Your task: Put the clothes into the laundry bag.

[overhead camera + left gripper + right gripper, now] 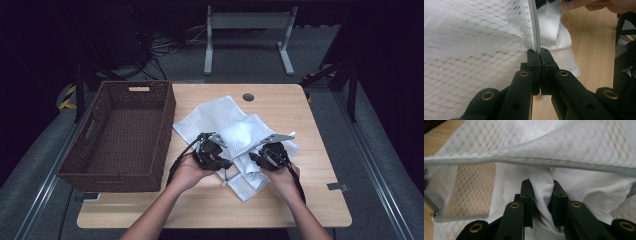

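A white mesh zipper bag (pixel 210 117) lies spread on the wooden table (pixel 300 200), with a white cloth (pixel 242 134) at its mouth. My left gripper (pixel 227 164) is shut on the bag's grey zipper edge (pixel 536 32) and lifts the mesh (pixel 474 50); its jaws (pixel 539 53) meet tightly on the hem. My right gripper (pixel 252 159) faces it from the right. Its jaws (pixel 541 183) are shut on a bunched fold of the white cloth (pixel 541 192), just under the raised zipper edge (pixel 549 163) of the mesh bag (pixel 574 142).
A dark wicker basket (pixel 120 135) with nothing in it stands on the table's left side, close to the bag. A round cable hole (pixel 248 97) sits near the table's far edge. A white metal frame (pixel 247 22) stands on the floor beyond.
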The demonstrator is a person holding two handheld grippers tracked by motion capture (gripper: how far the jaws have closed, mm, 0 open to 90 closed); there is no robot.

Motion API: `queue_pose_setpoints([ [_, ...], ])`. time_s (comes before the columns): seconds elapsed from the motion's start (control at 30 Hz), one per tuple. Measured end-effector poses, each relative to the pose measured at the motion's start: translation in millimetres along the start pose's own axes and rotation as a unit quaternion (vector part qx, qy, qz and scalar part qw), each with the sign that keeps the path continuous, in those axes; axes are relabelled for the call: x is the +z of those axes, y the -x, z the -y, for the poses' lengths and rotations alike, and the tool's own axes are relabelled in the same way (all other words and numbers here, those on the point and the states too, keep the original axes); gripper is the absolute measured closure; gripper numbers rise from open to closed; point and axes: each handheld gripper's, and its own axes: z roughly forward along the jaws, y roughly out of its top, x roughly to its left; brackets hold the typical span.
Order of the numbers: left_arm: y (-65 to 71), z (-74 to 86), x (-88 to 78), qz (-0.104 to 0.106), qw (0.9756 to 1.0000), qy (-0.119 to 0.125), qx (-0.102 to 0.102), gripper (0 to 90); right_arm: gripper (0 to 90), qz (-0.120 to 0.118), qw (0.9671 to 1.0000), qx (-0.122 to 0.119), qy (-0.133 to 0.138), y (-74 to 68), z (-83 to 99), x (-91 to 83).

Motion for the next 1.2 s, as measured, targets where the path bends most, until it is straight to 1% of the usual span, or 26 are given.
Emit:
queue_pose_setpoints([
  [0.03,0.0,0.0,0.0,0.0,1.0,0.0,0.0,88.9,76.1,0.0,1.0,0.0,0.0,0.0,0.0,0.0],
  [0.07,0.1,0.0,0.3,0.0,1.0,0.0,0.001,88.9,75.8,0.007,1.0,0.003,0.003,3.0,-2.7,3.4],
  [0.13,-0.1,0.0,0.5,-0.001,1.0,0.0,0.0,88.9,75.5,0.007,1.0,0.004,0.003,3.6,-3.5,4.6],
  [0.17,-0.4,0.2,0.5,-0.001,1.0,0.0,0.0,88.9,74.3,0.006,1.0,0.001,0.005,4.8,-4.3,6.4],
  [0.2,-1.0,0.5,0.4,0.0,1.0,0.002,-0.002,88.9,70.2,-0.008,1.0,-0.001,0.006,5.2,-4.3,6.1],
  [0.23,-1.0,0.5,0.4,0.0,1.0,0.002,-0.002,88.9,68.0,-0.01,0.9999,-0.003,0.007,5.0,-4.1,4.4],
  [0.3,-1.6,0.7,0.2,-0.001,1.0,0.003,-0.002,88.8,60.3,-0.028,0.9994,-0.013,0.014,5.3,-3.5,-2.5],
  [0.33,-1.8,0.7,0.4,0.001,1.0,0.004,-0.003,88.8,60.3,-0.028,0.9994,-0.013,0.014,5.3,-3.5,-2.5],
  [0.37,-1.6,0.9,0.7,0.0,1.0,0.004,-0.004,88.9,56.1,-0.039,0.999,-0.017,0.013,5.1,-2.8,-6.9],
  [0.43,-1.3,0.9,1.2,0.001,1.0,0.004,-0.003,88.8,48.6,-0.06,0.9976,-0.033,0.013,5.5,0.6,-18.3],
  [0.5,-1.0,0.8,1.5,0.0,1.0,0.003,-0.001,88.8,44.2,-0.074,0.9962,-0.045,0.012,5.4,4.6,-27.1],
  [0.57,-1.0,0.7,1.5,-0.001,1.0,0.002,0.0,88.8,38.8,-0.078,0.9953,-0.056,0.013,5.2,9.0,-37.2],
  [0.7,-1.0,0.9,1.3,0.0,1.0,0.004,-0.002,88.8,32.9,-0.083,0.9945,-0.063,0.014,5.3,16.5,-52.0],
  [0.77,-0.7,0.9,1.1,-0.001,1.0,0.003,-0.003,88.8,28.1,-0.085,0.9938,-0.071,0.004,6.2,24.0,-55.7],
  [0.87,-0.5,0.9,0.9,-0.002,1.0,0.003,-0.002,88.8,21.3,-0.087,0.9915,-0.094,-0.021,5.0,36.1,-54.3],
  [0.9,-0.5,0.9,0.9,-0.002,1.0,0.003,-0.002,88.8,19.4,-0.086,0.9911,-0.097,-0.03,4.5,39.7,-53.3],
  [0.97,-0.5,0.8,1.0,-0.002,1.0,0.003,-0.002,88.8,16.9,-0.084,0.9911,-0.094,-0.044,3.7,46.5,-49.7],
  [1.03,-0.5,0.6,1.3,-0.002,1.0,0.002,-0.001,88.8,16.0,-0.077,0.9907,-0.095,-0.061,4.0,52.1,-44.5],
  [1.1,0.1,0.4,1.8,-0.002,1.0,0.002,-0.001,88.8,15.7,-0.078,0.9902,-0.09,-0.073,3.7,54.9,-38.9],
  [1.2,0.4,0.2,2.4,-0.002,1.0,0.0,0.001,88.8,16.3,-0.073,0.9892,-0.092,-0.089,0.8,56.2,-32.5],
])
